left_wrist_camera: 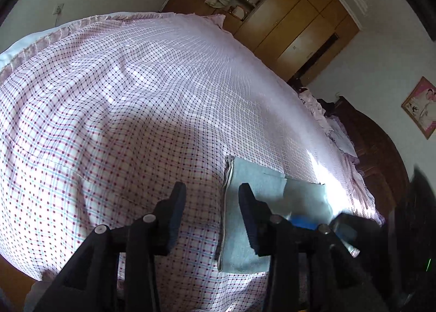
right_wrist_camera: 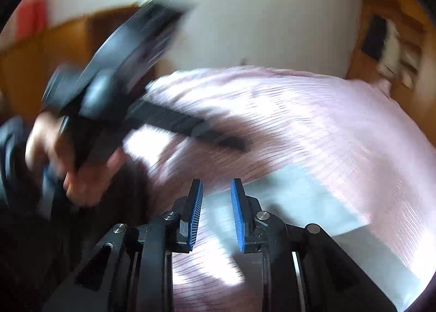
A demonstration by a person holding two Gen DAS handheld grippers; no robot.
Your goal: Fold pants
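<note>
Both grippers, left gripper (left_wrist_camera: 212, 200) and right gripper (right_wrist_camera: 216, 197), hang released, grasping nothing. The pale-blue folded cloth pants (left_wrist_camera: 245, 216) lie at four o'clock on the pink checked cotton bedsheet (left_wrist_camera: 122, 93), seemingly finished; next, probably withdrawing.

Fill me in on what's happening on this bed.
A person holds a gripper in each hand over a bed covered with a checked sheet. The light blue pants lie folded into a flat rectangle near the edge of the bed. The left gripper and the right gripper both stand open with nothing between their jaws, so neither holds the pants. The right wrist view is blurred.
</note>
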